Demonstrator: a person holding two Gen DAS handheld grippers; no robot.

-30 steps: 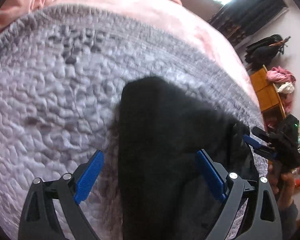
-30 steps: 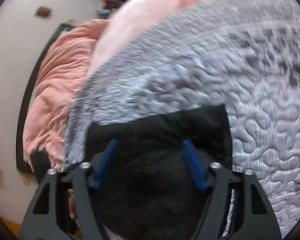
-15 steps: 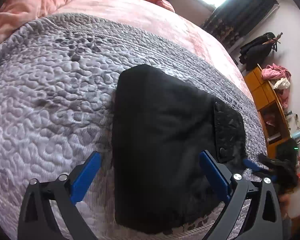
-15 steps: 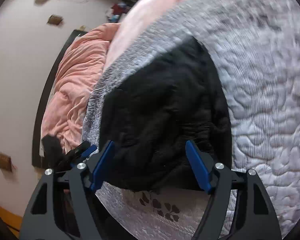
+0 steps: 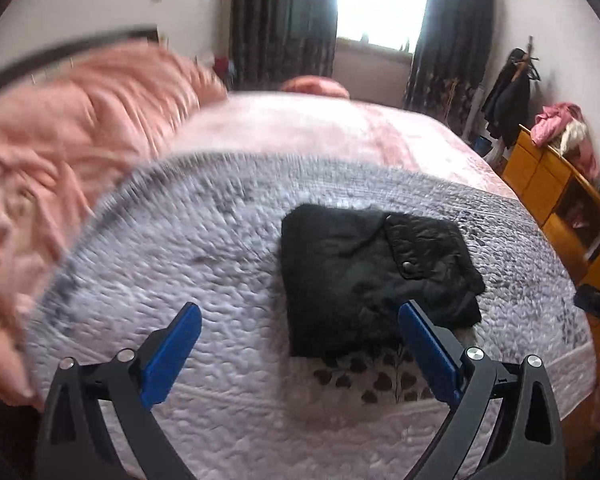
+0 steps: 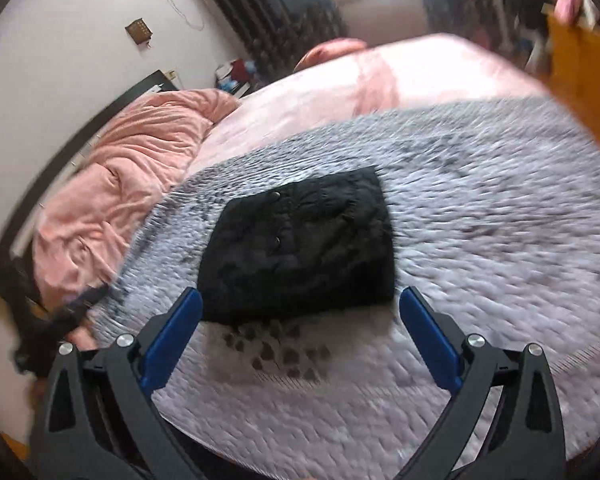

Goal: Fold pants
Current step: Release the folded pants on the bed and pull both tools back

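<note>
1. The black folded pants lie as a compact bundle on the grey quilted bedspread, near the bed's front edge.
2. The left gripper is spread wide, holding nothing.
3. The right gripper is likewise spread, clear of the pants.

One folded pair of black pants on one grey quilt, itself over one pink bed cover. Two snap buttons visible on the pants in the right view. Two tools: left tool and right tool, each with two blue fingers. One crumpled pink blanket far left. One yellow cabinet at right. One window.
</note>
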